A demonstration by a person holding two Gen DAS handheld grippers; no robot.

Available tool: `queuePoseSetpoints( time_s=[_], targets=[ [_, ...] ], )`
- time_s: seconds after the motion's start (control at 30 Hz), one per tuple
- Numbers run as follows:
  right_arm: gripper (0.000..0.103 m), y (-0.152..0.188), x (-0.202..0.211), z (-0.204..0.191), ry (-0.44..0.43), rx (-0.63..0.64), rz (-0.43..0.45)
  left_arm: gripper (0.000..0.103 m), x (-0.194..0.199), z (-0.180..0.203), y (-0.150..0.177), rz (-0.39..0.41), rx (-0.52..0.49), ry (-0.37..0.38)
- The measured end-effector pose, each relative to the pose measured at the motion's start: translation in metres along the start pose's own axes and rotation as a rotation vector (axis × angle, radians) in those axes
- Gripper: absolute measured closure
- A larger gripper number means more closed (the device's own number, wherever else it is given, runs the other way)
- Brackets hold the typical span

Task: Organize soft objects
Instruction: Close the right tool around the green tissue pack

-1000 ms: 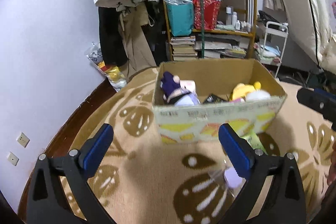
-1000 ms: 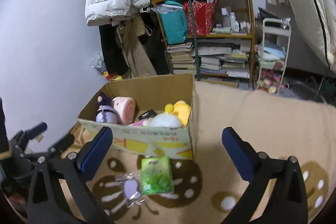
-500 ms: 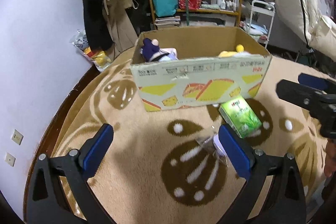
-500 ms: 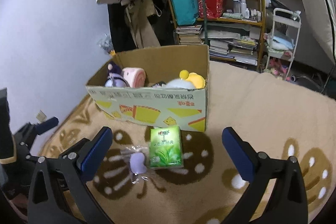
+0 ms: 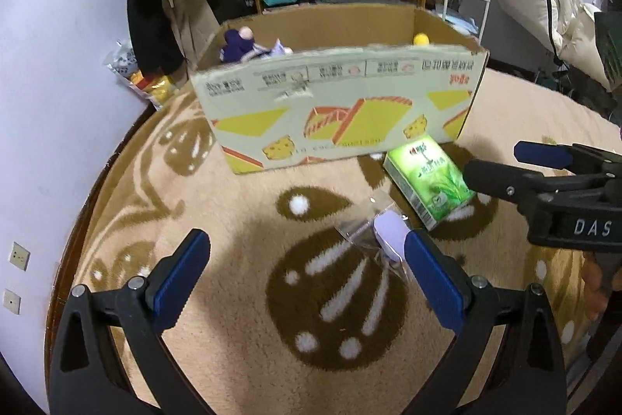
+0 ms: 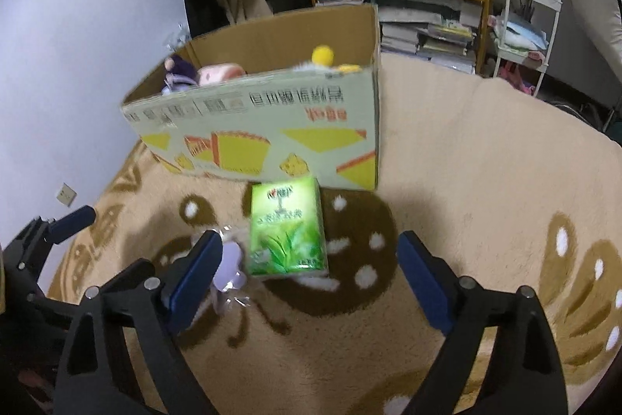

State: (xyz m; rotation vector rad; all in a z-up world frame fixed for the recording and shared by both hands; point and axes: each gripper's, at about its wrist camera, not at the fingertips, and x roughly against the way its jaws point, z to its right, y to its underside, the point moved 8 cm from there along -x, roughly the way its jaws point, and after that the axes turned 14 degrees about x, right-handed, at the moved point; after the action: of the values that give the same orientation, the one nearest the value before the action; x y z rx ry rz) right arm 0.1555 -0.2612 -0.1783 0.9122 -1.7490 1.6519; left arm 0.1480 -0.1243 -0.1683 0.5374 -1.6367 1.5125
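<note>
Left gripper [image 5: 303, 275] agape, empty; right gripper [image 6: 309, 267] closing, nothing gripped; box [image 5: 342, 111] wall hides toys

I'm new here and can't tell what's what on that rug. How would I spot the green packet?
Find the big cardboard box printed with yellow cheese wedges, standing on the tan patterned rug. Right in front of its near wall lies the green packet, flat on a dark brown patch. It is bright green with a leaf picture, unlike the small pale purple thing in clear wrap beside it.
</note>
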Motion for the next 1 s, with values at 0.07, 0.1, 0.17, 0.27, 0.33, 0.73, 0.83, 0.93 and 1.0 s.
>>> queuePoseSetpoints(
  time_s=[0.07,0.1,0.17,0.27,0.33,0.73,0.83,0.93,1.0],
  targets=[
    [0.008,0.002,-0.006,-0.001,-0.005,0.003,-0.017,0.004,-0.008,0.002,0.004,-0.02,-0.006,-0.001],
    [0.008,0.003,-0.009,-0.002,-0.008,0.005,-0.023,0.004,-0.01,0.002,0.005,-0.027,-0.008,0.0],
    [0.009,0.005,-0.015,-0.001,-0.009,0.006,-0.036,0.004,-0.016,0.003,0.009,-0.049,-0.009,0.004],
    [0.018,0.008,-0.023,-0.001,-0.028,-0.005,-0.061,0.004,-0.021,0.005,0.012,-0.064,-0.018,0.008],
    [0.018,0.01,-0.028,-0.001,-0.042,-0.013,-0.073,0.004,-0.023,0.007,0.013,-0.068,-0.025,0.012],
    [0.026,0.014,-0.046,-0.012,-0.091,-0.014,-0.105,0.004,-0.037,0.017,0.023,-0.114,-0.039,0.042],
    [0.037,0.016,-0.051,-0.013,-0.109,-0.013,-0.116,0.004,-0.041,0.02,0.026,-0.124,-0.046,0.046],
    [0.044,0.016,-0.053,-0.012,-0.127,-0.02,-0.12,0.004,-0.048,0.022,0.028,-0.144,-0.038,0.057],
    [0.045,0.016,-0.052,-0.011,-0.121,-0.011,-0.123,0.004,-0.052,0.023,0.029,-0.153,-0.033,0.063]
  ],
)
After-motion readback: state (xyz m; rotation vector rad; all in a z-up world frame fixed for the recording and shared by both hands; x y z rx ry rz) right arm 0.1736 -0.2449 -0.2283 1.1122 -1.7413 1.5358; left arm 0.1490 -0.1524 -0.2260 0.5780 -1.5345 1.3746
